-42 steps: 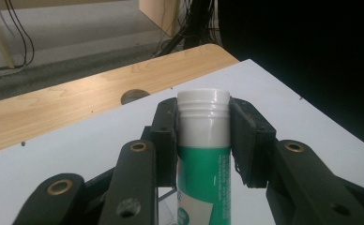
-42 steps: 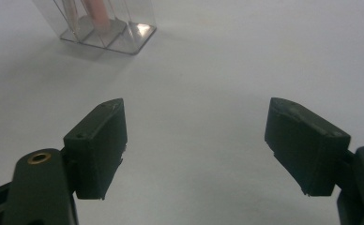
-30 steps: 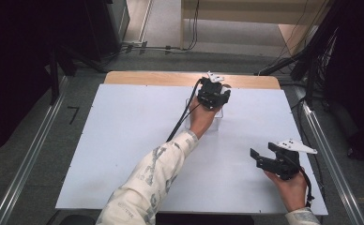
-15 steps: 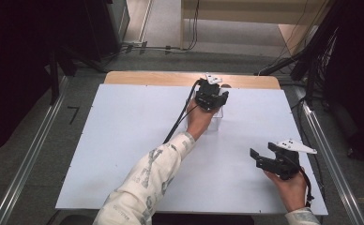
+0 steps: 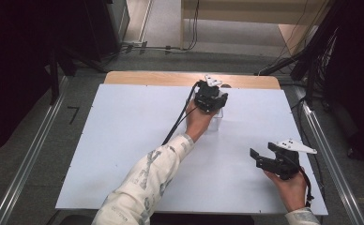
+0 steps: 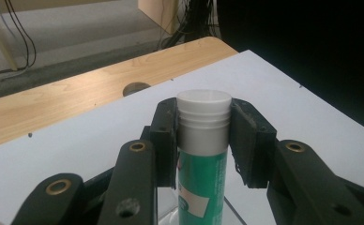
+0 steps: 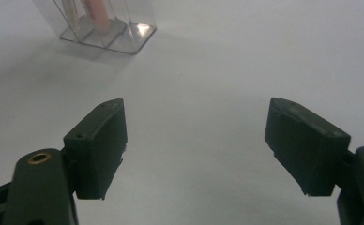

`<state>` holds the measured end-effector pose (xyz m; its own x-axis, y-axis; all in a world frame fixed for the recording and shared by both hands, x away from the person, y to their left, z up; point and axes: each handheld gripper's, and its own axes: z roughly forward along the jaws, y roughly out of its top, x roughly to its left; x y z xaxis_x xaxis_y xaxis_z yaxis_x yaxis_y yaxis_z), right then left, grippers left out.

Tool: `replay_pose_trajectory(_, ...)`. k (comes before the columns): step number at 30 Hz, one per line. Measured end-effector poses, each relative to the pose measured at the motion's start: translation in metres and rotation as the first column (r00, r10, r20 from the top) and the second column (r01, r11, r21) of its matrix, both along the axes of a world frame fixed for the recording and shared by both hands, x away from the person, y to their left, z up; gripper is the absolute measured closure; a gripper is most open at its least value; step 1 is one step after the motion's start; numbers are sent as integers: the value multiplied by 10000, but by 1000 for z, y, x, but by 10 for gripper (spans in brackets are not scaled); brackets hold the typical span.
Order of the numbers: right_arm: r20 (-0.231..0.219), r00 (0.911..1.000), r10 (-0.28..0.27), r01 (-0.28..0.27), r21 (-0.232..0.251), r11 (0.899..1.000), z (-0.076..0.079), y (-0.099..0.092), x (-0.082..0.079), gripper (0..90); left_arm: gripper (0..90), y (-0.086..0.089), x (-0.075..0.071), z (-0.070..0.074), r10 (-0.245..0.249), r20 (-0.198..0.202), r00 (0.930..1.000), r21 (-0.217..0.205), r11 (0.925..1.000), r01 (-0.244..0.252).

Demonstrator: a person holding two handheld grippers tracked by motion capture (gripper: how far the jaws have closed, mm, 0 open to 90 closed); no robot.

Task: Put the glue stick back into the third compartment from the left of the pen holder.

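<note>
A green tube (image 6: 202,180) with a white cap (image 6: 203,104) stands upright between the jaws of my left gripper (image 6: 203,129), which is shut on it just below the cap. The tube's lower end reaches down into a clear plastic holder (image 5: 216,121) near the far middle of the white table top (image 5: 124,140). In the high view the left gripper (image 5: 211,98) points down over that holder. My right gripper (image 7: 196,145) is open with nothing between its pads, low over bare table at the front right (image 5: 260,159).
The clear holder (image 7: 107,26) has several compartments, and a pink stick stands in one of them. A wooden strip (image 5: 147,78) with a round hole (image 6: 135,87) runs along the table's far edge. Metal rails line both sides, and cables lie on the floor beyond.
</note>
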<state>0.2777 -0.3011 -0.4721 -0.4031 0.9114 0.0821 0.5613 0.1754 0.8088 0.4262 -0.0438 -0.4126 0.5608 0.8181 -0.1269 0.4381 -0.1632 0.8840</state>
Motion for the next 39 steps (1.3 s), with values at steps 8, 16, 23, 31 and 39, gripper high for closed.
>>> replay_pose_trajectory(8, -21, 10000, -4, 4, -53, 10000, -1, 1, 1, 198, 641, 7, -10, -7, -143, -32, 9999, 45, 9999, 144)
replay_pose_trajectory(16, -79, 10000, -17, 17, -78, 10000, -2, 3, 2, 198, 593, 10, -18, -9, -184, 149, 9997, 164, 9997, 182)
replay_pose_trajectory(23, -28, 10000, -33, 33, -83, 10000, -1, 2, 2, 198, 522, 16, -26, -12, -244, 122, 9996, 74, 9997, 243)
replay_pose_trajectory(31, -35, 10000, -46, 46, -145, 9999, -2, 3, 2, 198, 467, 21, -39, -7, -473, 267, 9985, 87, 9989, 470)
replay_pose_trajectory(39, 10, 10000, -56, 56, -196, 9998, -2, 4, 3, 198, 399, 31, -52, -12, -286, 260, 9993, 170, 9995, 282)
